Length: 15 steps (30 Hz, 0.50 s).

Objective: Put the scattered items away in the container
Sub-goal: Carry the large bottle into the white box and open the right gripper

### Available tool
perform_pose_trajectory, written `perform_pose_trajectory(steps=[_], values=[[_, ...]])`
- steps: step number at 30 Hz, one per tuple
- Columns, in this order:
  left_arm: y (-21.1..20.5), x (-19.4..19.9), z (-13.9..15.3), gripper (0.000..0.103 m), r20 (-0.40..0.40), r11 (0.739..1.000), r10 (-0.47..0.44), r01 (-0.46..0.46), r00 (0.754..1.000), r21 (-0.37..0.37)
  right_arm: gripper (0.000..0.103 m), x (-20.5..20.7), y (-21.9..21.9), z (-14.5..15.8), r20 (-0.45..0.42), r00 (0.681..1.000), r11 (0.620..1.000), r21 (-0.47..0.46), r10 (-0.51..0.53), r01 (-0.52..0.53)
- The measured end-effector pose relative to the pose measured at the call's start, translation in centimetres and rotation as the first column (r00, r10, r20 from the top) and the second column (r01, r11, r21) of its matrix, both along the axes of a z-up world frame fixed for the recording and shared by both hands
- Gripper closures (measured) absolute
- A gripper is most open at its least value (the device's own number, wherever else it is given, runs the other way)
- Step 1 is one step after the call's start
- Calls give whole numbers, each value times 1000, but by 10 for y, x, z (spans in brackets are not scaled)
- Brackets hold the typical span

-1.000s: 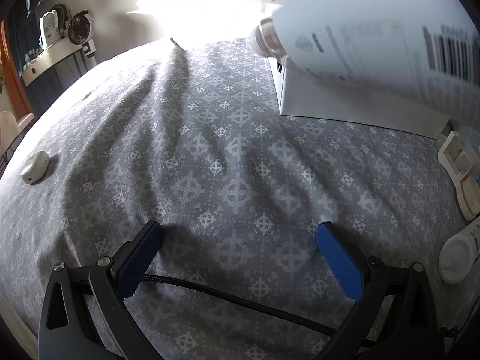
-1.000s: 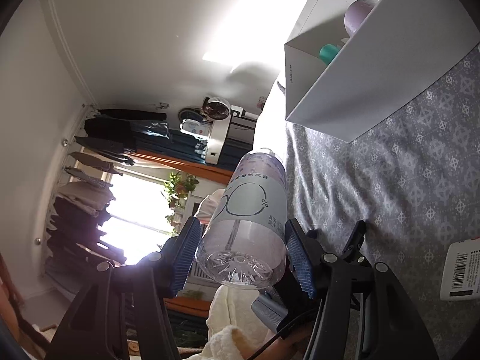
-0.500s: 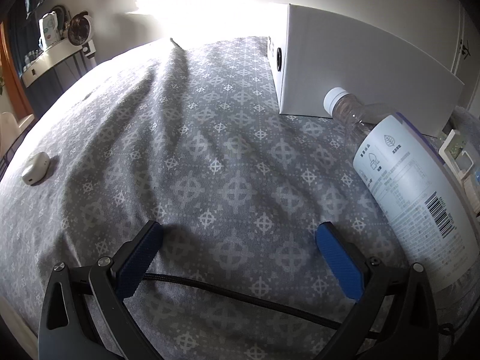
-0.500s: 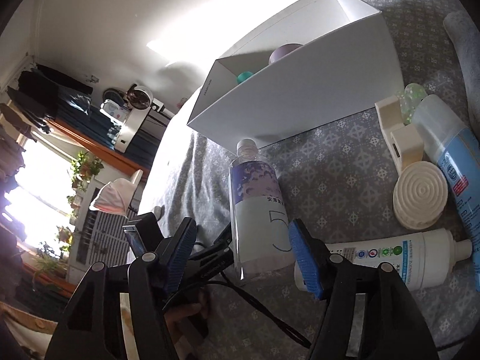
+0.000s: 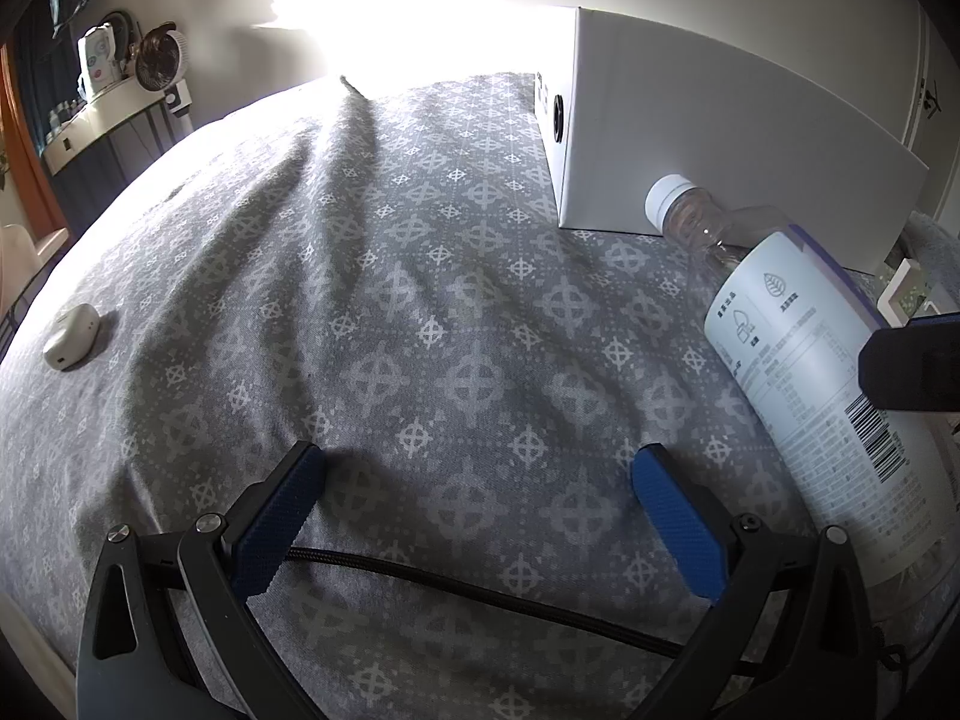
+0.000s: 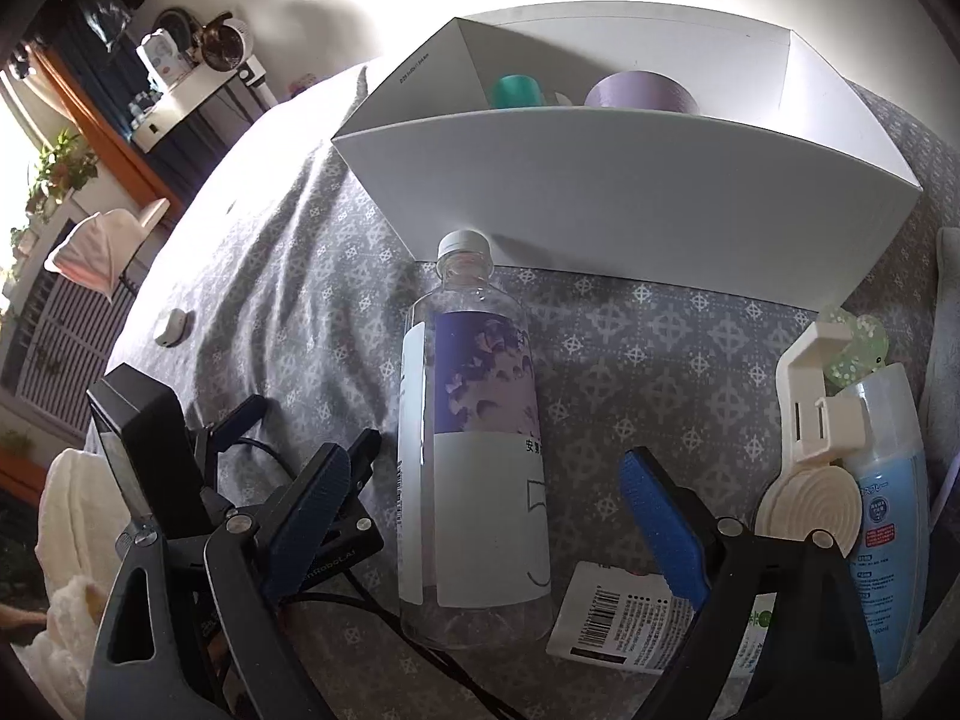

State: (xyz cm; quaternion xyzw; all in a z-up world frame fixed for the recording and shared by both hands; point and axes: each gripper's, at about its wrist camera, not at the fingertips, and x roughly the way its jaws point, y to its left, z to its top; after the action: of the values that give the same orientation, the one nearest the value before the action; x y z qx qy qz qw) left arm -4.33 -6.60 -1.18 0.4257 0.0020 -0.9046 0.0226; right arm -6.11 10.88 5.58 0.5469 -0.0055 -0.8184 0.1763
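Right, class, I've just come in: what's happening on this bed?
A person is tidying scattered items into the white box. The right hand-held gripper has just been opening; the clear bottle lies on the grey bedspread between its pads, unpressed, outside the box. The left hand-held gripper hovers open and empty. Other toiletries lie nearby.

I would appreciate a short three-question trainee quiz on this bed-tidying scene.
1. True or false: the clear bottle lies inside the white box.
2. The right tongs are: A shut on the bottle, B open around it.
3. Which small item lies alone, far left on the bedspread?

Key: 1 false, it lies on the bedspread, cap toward the box. 2 B; they have just been opening. 3 the white earbud-style case.
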Motion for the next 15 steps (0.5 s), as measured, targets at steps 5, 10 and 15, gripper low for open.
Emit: perform_pose_trajectory(steps=[5,10,15], values=[[0,-1,0,0,0,1000,0,0,1000,-4,11,-19,-23,-30,74,997,990,132,35,-44],[0,-2,-1,0,-1,1000,-1,1,1000,-12,41,-12,-48,-50,67,991,951,281,118,-132],[4,-3,-2,0,0,1000,1,-1,1000,-10,42,9,-60,-33,-46,983,910,388,179,-148]])
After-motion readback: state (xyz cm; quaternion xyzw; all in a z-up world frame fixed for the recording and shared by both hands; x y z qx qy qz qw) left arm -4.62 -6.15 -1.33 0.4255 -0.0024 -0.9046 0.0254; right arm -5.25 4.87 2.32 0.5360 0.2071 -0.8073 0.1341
